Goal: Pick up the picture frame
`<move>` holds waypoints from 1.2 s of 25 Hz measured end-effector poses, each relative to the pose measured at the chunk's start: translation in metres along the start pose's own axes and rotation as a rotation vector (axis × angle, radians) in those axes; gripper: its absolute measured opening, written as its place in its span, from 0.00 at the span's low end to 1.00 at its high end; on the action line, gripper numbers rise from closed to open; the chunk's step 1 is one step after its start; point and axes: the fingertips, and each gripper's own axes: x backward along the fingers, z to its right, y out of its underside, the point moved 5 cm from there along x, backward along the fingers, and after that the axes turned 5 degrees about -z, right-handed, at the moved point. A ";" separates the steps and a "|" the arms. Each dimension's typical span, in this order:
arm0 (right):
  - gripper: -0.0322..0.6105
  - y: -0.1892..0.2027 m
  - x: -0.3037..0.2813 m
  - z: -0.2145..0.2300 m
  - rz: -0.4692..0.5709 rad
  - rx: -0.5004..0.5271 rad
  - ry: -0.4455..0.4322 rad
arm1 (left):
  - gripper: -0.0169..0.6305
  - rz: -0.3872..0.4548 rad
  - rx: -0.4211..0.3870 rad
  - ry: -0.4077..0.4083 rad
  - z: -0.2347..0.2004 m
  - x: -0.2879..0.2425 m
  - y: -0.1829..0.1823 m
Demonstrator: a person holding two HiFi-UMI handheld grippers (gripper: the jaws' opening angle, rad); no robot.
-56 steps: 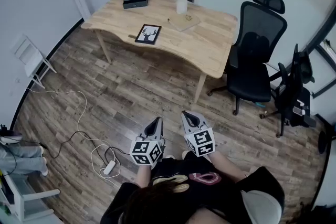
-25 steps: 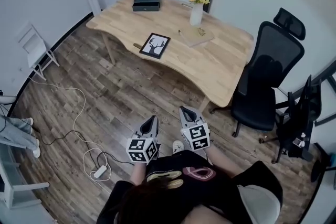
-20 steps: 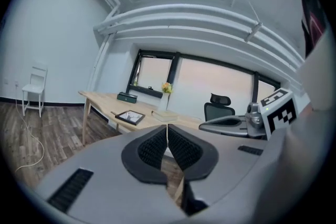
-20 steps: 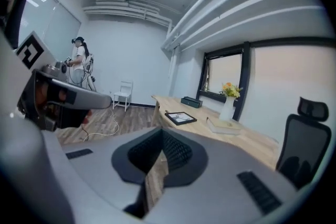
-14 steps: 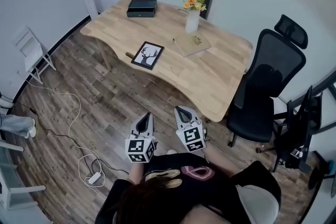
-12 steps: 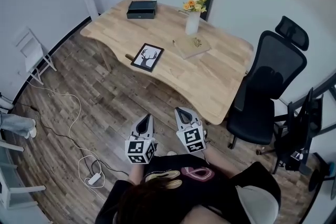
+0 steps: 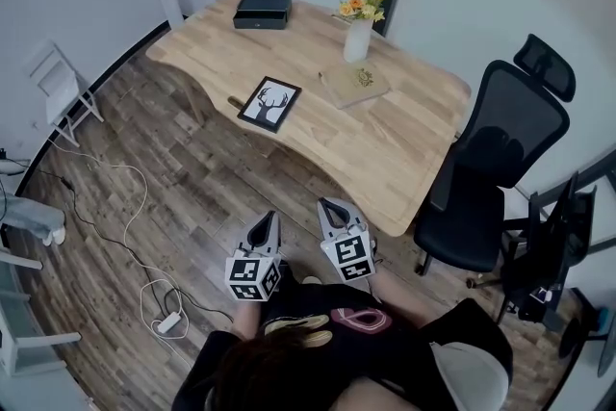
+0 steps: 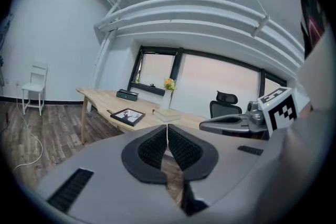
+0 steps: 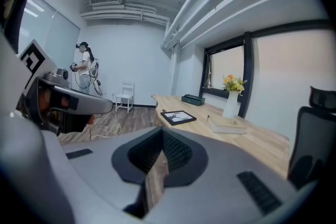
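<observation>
The picture frame, black-edged with a deer print, lies flat near the front edge of the wooden table. It also shows in the left gripper view and the right gripper view. My left gripper and right gripper are side by side over the floor, well short of the frame and pointing toward the table. Both are shut with nothing between their jaws, as seen on the left gripper and the right gripper.
On the table stand a white vase of flowers, a book and a black box. A black office chair is at the table's right end. A white folding chair and a cable with power strip are at left.
Both grippers have come closer to the table's front edge, still side by side and shut. The frame has not moved on the table.
</observation>
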 end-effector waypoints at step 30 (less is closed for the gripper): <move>0.07 -0.066 -0.194 0.030 -0.105 -0.193 0.230 | 0.06 -0.150 -0.058 0.178 -0.199 -0.141 -0.083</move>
